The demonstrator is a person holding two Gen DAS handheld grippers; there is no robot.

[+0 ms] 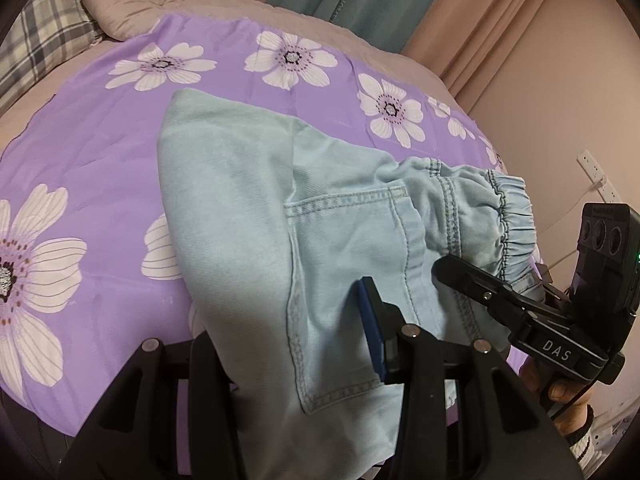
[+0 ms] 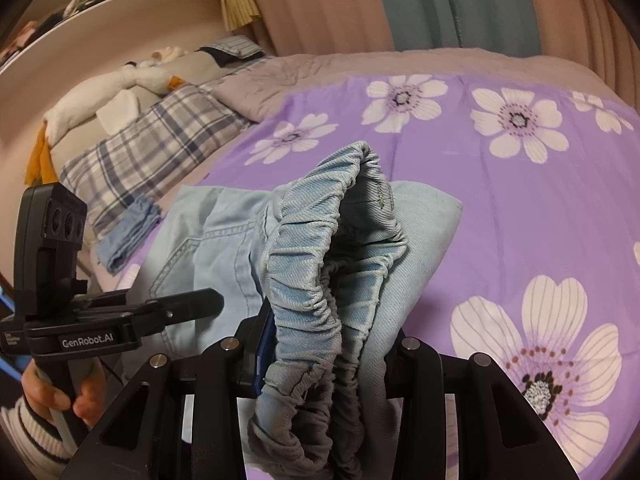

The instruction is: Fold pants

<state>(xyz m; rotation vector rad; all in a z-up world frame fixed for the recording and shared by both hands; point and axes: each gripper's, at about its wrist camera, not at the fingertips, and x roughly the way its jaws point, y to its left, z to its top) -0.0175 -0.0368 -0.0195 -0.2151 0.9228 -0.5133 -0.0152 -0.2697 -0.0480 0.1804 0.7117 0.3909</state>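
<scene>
1. Pants (image 1: pixel 248 216): pale blue denim, frame centre in the left wrist view, waist end lifted, legs trailing to upper left onto the bed (image 1: pixel 100 152).
2. Left gripper (image 1: pixel 288 320): clamped on pocket-side fabric, lower centre.
3. Right gripper (image 2: pixel 320 360): clamped on the elastic waistband (image 2: pixel 304 280).
4. Long axis: runs away from both grippers, equally near.
</scene>
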